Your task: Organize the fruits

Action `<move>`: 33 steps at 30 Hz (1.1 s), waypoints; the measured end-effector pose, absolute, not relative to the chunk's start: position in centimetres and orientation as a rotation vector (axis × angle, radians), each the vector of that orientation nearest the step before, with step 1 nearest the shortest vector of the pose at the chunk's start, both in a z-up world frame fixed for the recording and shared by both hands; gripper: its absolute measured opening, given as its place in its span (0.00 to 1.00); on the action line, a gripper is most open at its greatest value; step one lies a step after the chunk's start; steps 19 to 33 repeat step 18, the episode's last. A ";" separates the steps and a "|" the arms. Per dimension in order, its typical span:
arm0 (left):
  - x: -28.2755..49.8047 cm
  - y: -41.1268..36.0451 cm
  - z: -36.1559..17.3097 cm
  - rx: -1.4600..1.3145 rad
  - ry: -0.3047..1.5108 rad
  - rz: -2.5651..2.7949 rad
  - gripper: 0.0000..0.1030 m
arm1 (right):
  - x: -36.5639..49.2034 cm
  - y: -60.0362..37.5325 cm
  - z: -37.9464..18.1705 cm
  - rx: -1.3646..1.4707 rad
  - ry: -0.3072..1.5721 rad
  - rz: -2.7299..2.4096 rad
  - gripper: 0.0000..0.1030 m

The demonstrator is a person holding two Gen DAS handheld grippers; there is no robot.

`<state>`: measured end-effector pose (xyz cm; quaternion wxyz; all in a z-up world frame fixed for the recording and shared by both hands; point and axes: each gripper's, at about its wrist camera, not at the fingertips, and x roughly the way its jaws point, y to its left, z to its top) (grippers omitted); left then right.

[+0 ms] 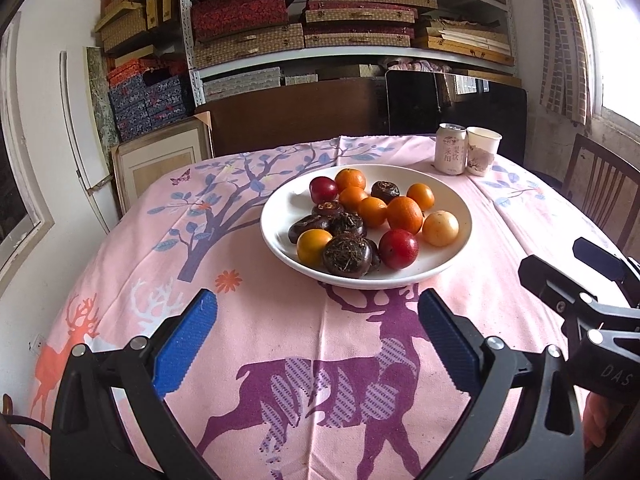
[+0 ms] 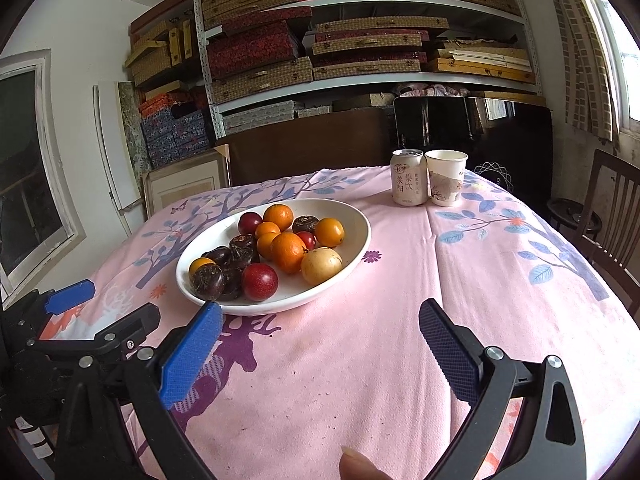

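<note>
A white plate (image 1: 280,224) sits mid-table and holds several mixed fruits: oranges (image 1: 404,214), red plums (image 1: 398,249), dark water chestnuts (image 1: 347,257) and a pale yellow fruit (image 1: 440,228). The plate also shows in the right wrist view (image 2: 356,224), left of centre. My left gripper (image 1: 318,344) is open and empty, just in front of the plate. My right gripper (image 2: 320,352) is open and empty, in front of the plate and to its right. The right gripper's body (image 1: 580,300) appears at the left view's right edge.
A drink can (image 1: 451,149) and a paper cup (image 1: 482,150) stand at the table's far edge. The table has a pink deer-print cloth (image 2: 480,280). A wooden chair (image 2: 612,216) is at the right. Shelves of boxes (image 1: 320,20) fill the back wall.
</note>
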<state>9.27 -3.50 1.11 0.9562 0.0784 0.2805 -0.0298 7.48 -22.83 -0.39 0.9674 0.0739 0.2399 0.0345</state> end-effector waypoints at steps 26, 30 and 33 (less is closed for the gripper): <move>9.3 -3.2 1.3 0.147 0.563 -0.058 0.96 | 7.7 -23.0 -0.6 0.165 0.499 0.077 0.97; 9.3 -3.2 1.3 0.147 0.563 -0.058 0.96 | 7.7 -23.0 -0.6 0.165 0.499 0.077 0.97; 9.3 -3.2 1.3 0.147 0.563 -0.058 0.96 | 7.7 -23.0 -0.6 0.165 0.499 0.077 0.97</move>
